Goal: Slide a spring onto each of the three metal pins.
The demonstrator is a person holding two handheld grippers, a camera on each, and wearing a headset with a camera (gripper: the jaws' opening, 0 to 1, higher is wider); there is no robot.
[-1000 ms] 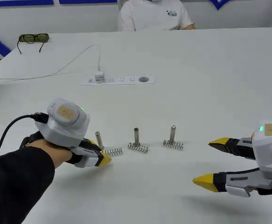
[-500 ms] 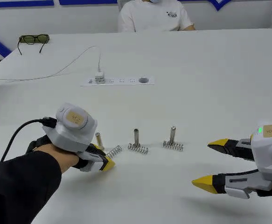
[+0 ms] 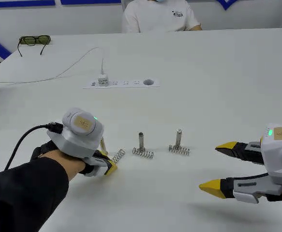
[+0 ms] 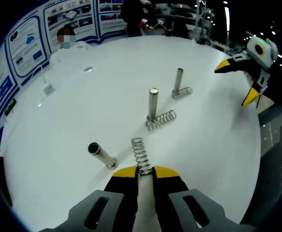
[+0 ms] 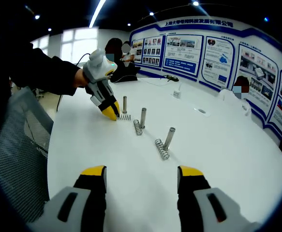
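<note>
The left gripper (image 4: 140, 170) pinches one spring (image 4: 140, 151) in its fingers beside a pin (image 4: 101, 155); the right gripper (image 5: 141, 171) has its fingers spread.

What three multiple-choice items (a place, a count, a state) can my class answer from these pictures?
1. Where is the spring nearest the middle pin?
A. lying on the table at the pin's foot
B. threaded on the pin
C. in a box
2. How many metal pins stand on the table?
A. two
B. three
C. five
3. The right hand-held gripper is:
A. shut on a spring
B. open, holding nothing
C. shut on a pin
Key: 1 A, it lies by the pin's base; 2 B, three stand in a row; 3 B, its jaws stand apart, nothing between.
</note>
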